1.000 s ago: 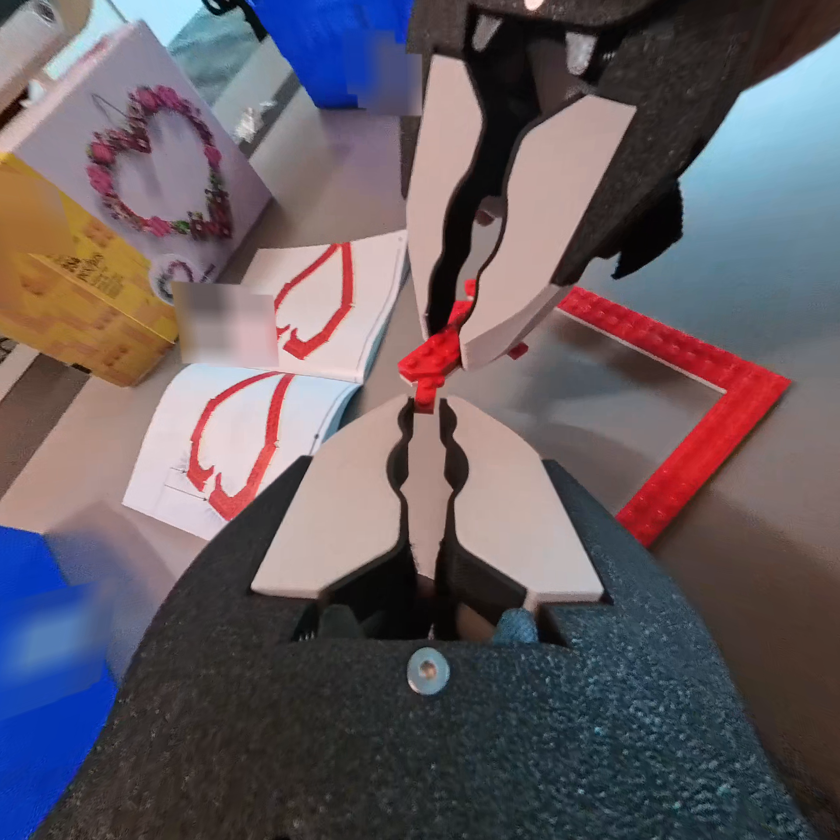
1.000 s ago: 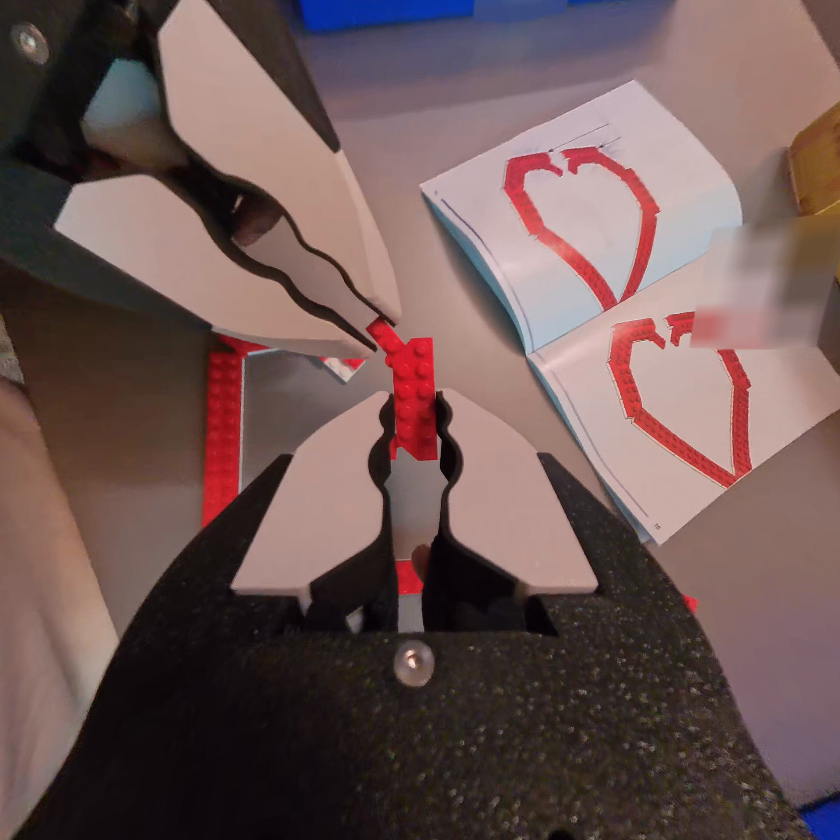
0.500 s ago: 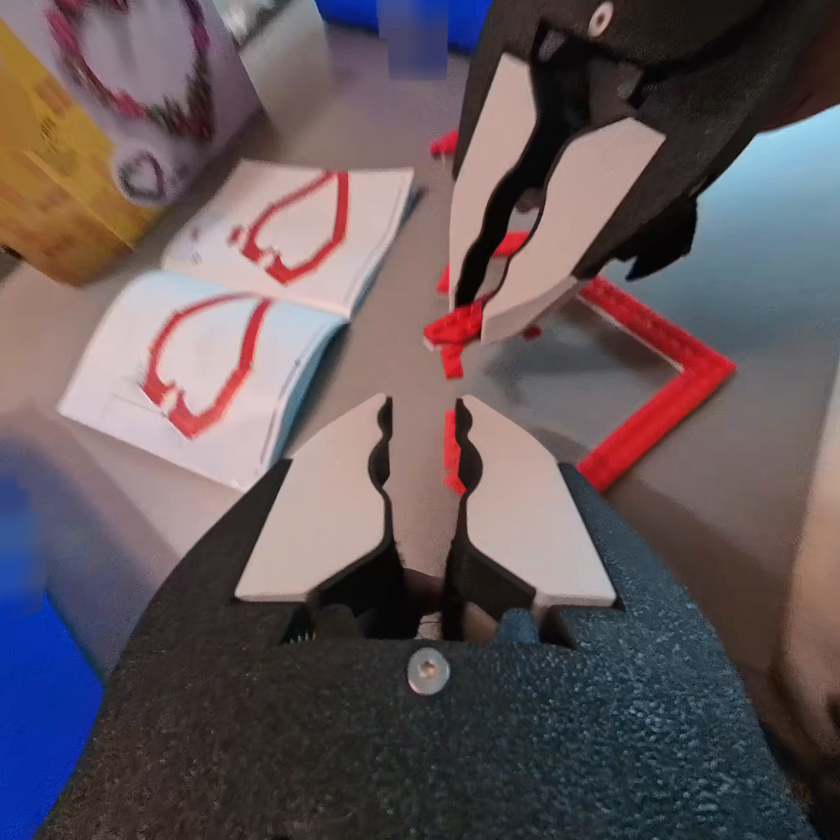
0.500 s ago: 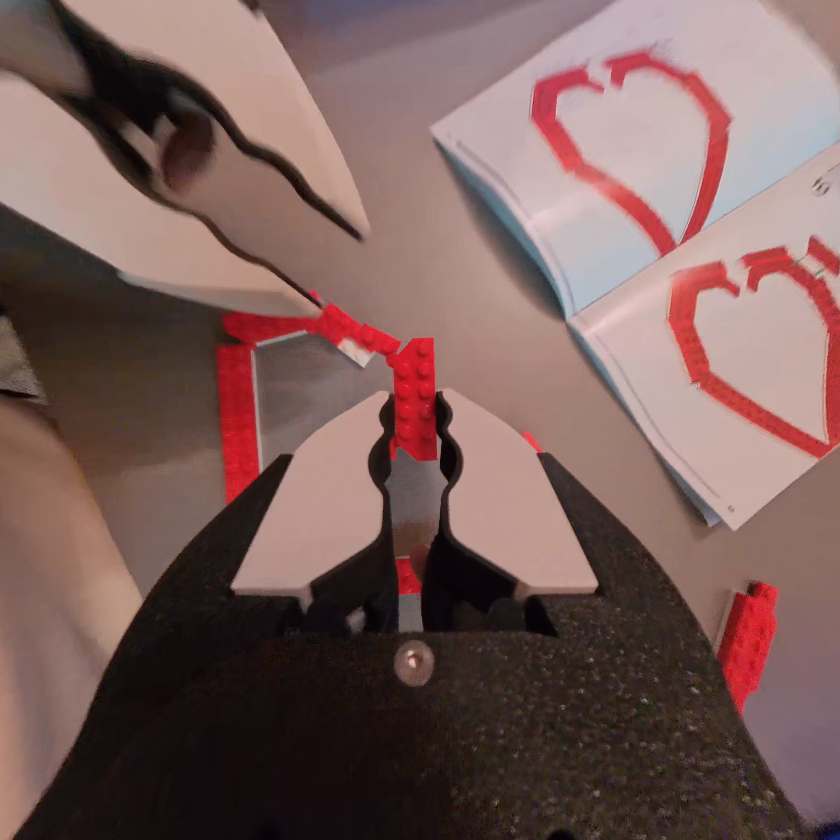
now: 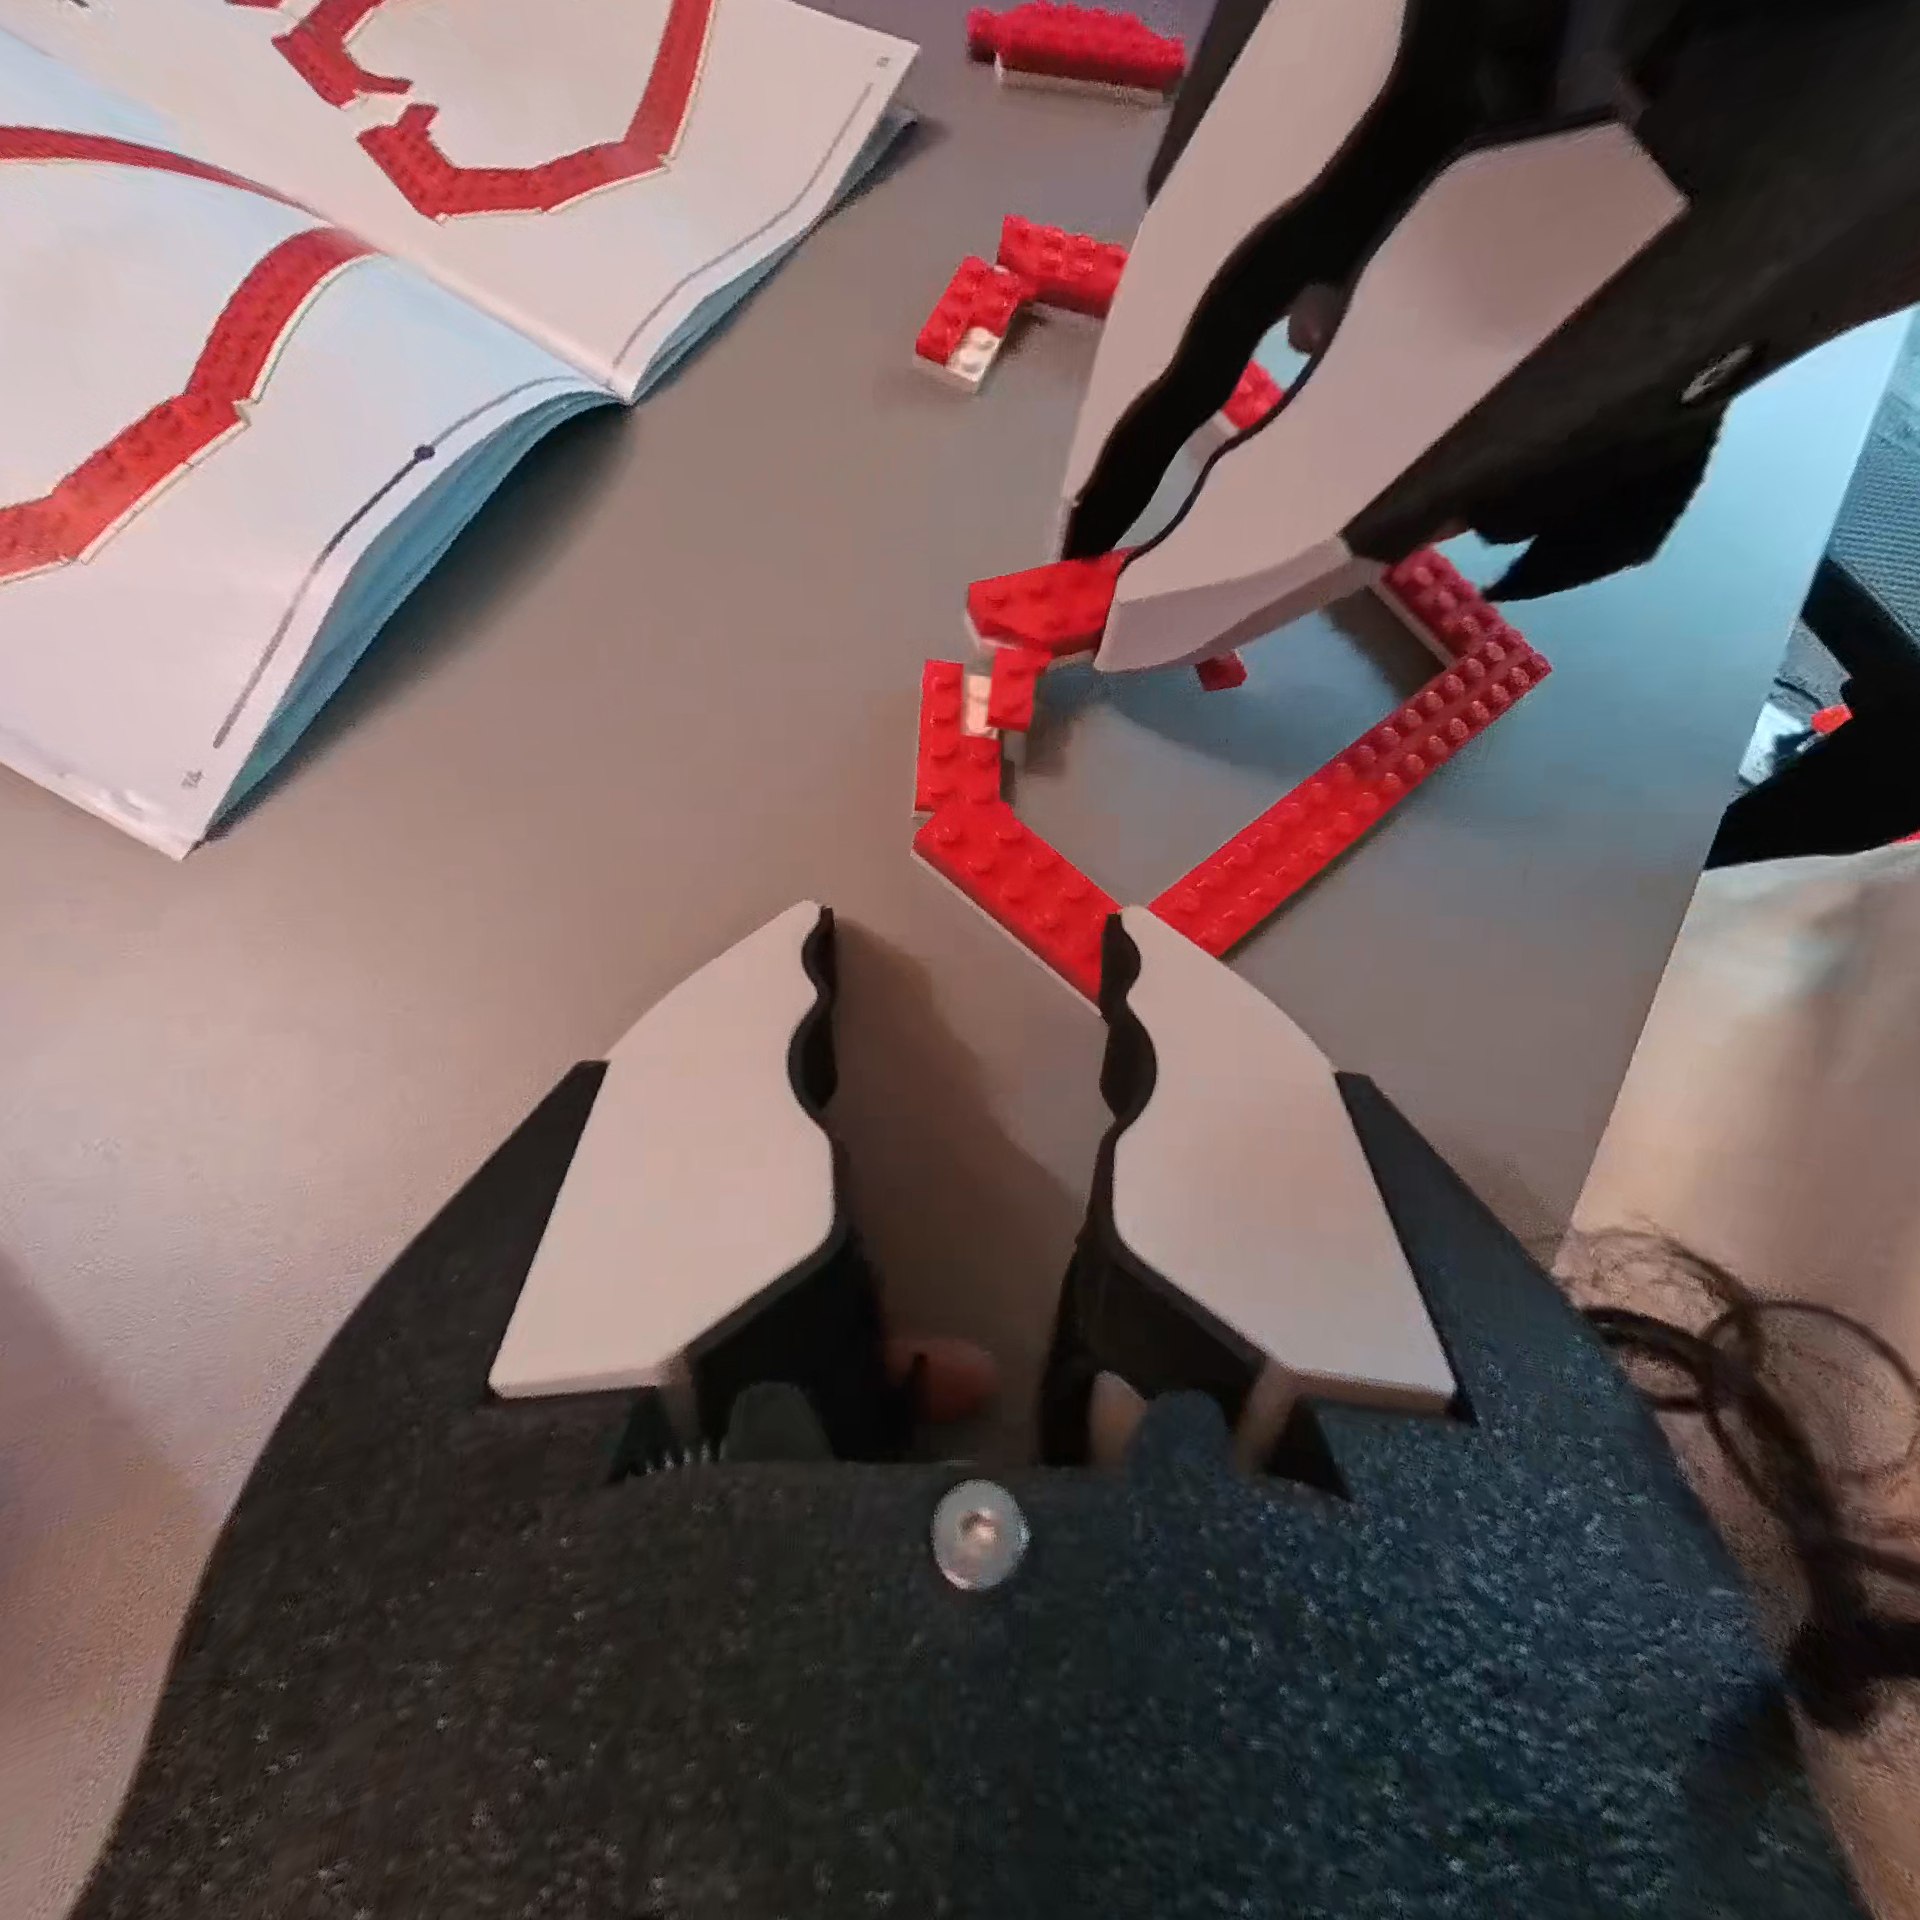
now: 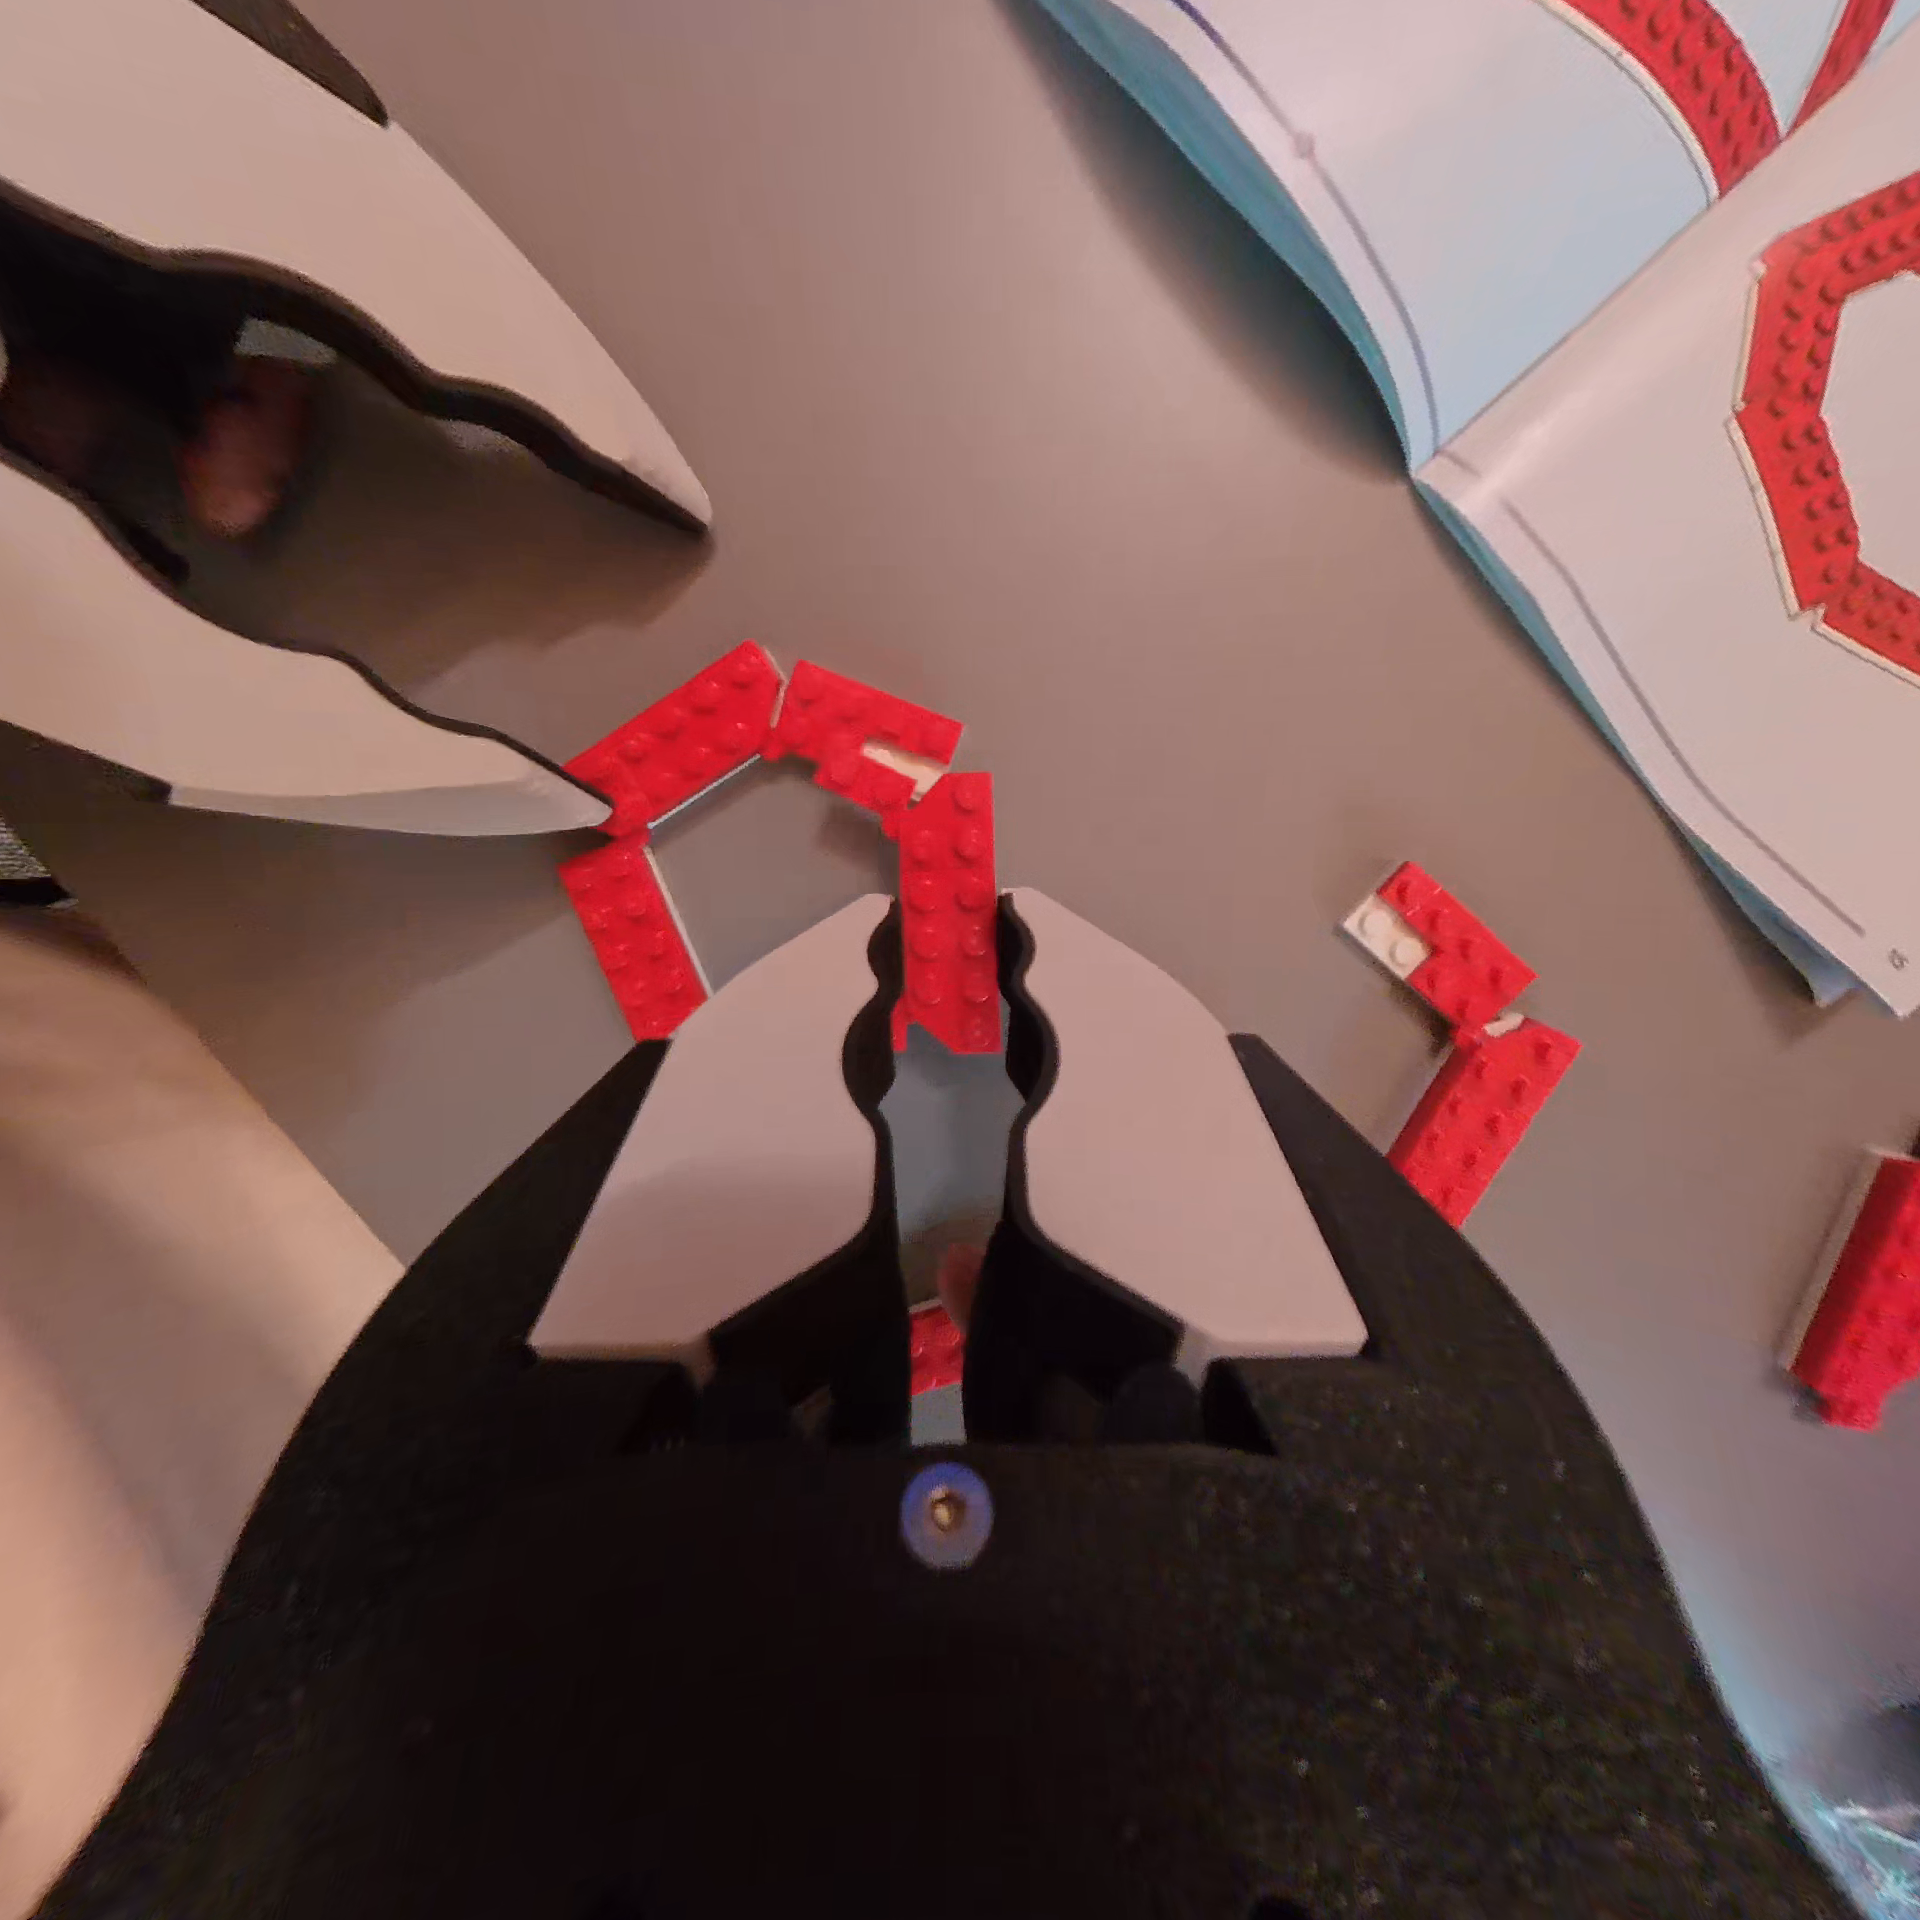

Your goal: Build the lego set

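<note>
A partly built red lego heart frame lies on the grey table, its curved end a chain of short red plates. My right gripper is shut on the last red plate of that chain, low over the table. It also shows in the left wrist view, gripping the plate. My left gripper is open and empty, with one fingertip close to the frame's bend. In the right wrist view it sits at the upper left.
An open instruction booklet with red heart drawings lies on the far side, also in the right wrist view. Loose red lego sub-assemblies lie between booklet and frame. A person's light clothing is at the table edge.
My left gripper has let go of the red piece, opened and pulled back. My right gripper, still holding its plate, has come down close to the table with the frame.
</note>
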